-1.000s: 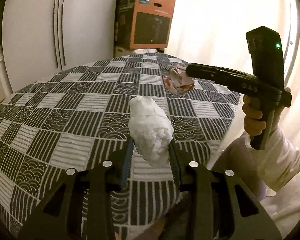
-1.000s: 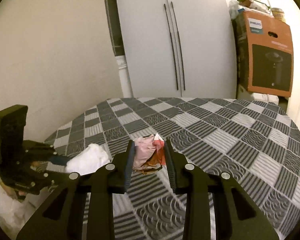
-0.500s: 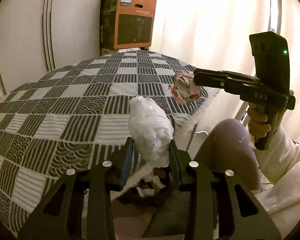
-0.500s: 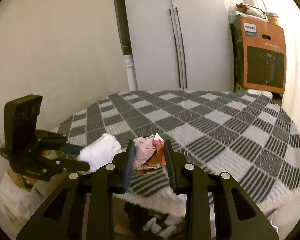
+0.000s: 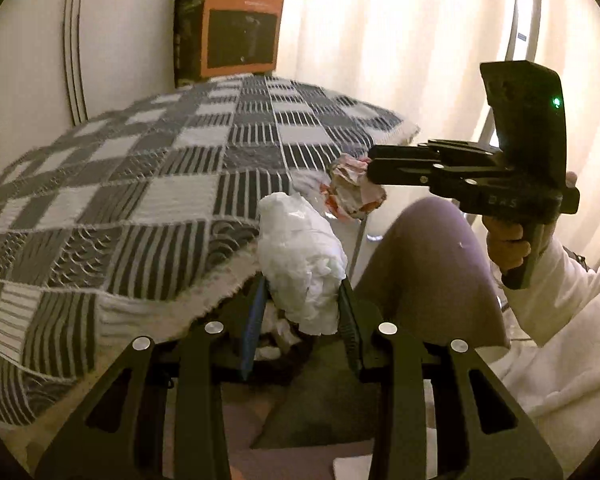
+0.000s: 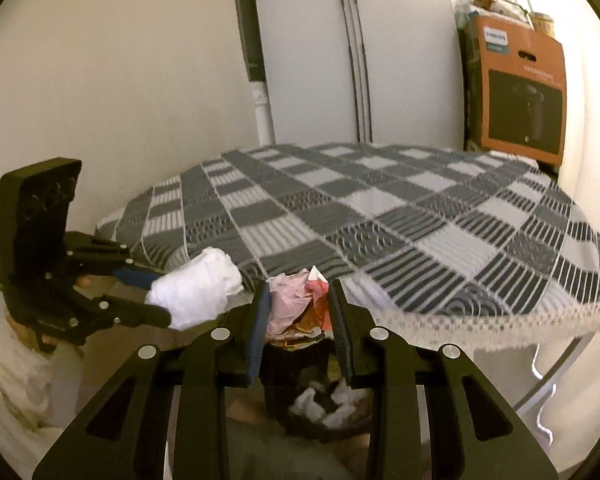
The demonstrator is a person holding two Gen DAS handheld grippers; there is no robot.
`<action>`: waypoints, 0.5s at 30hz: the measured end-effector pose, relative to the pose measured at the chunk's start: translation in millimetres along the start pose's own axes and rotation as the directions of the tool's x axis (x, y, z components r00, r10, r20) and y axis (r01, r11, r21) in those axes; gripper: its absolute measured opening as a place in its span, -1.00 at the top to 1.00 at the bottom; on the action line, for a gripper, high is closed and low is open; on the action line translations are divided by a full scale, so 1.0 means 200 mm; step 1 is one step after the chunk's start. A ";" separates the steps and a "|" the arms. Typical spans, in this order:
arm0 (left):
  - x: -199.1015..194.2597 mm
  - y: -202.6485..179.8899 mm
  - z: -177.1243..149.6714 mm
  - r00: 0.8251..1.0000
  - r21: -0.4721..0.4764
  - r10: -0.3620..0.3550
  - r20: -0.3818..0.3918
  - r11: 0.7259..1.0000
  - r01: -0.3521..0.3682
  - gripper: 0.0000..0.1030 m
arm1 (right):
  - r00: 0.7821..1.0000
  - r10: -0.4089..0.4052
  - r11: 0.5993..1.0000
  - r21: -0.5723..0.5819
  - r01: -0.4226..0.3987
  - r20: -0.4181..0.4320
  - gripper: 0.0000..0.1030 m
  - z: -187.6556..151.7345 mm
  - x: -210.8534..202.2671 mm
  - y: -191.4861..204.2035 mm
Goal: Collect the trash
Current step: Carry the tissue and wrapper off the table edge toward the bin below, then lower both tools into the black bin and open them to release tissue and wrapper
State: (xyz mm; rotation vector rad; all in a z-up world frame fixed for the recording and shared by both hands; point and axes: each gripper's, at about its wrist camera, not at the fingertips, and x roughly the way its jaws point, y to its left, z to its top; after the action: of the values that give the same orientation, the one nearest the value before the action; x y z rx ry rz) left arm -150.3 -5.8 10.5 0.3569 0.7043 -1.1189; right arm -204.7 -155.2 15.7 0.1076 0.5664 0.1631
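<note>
A round table under a grey-and-white checked fringed cloth point(image 6: 380, 216) fills the room. Nearest, the left gripper point(image 5: 300, 312) pinches a crumpled white tissue wad point(image 5: 300, 264); the right gripper point(image 6: 300, 312) clamps a crumpled pink-and-red wrapper point(image 6: 296, 304). Both hang past the table edge above a dark waste bin point(image 6: 324, 408), so releasing likely comes next; the knee and fringe crowd the drop.

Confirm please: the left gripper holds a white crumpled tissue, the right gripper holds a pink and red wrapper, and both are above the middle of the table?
Not the middle. In the right wrist view, both grippers are past the table edge, above the trash bin on the floor.
</note>
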 end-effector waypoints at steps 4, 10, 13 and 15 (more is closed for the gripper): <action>0.09 -0.02 -0.05 0.999 0.012 -0.004 -0.047 1.000 0.004 0.29 | 0.999 -0.008 1.000 0.019 0.009 -0.049 0.45 -0.07 0.08 -0.03; 0.31 0.00 -0.12 0.988 0.007 -0.009 -0.157 1.000 0.011 0.29 | 0.990 -0.018 0.998 0.052 0.026 -0.141 0.45 -0.19 0.27 -0.09; 0.41 0.02 -0.16 0.979 0.007 -0.001 -0.205 1.000 0.002 0.29 | 0.982 -0.024 0.997 0.066 0.037 -0.188 0.45 -0.24 0.38 -0.13; 0.48 0.05 -0.17 0.972 -0.002 0.007 -0.236 1.000 -0.007 0.29 | 0.976 -0.024 0.996 0.080 0.042 -0.216 0.45 -0.27 0.46 -0.16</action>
State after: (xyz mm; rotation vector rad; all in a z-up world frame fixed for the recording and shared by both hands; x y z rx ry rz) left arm -128.3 -48.2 -79.3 0.4955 0.9132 -1.0787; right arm -154.0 -165.9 -83.0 0.1638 0.7908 0.1188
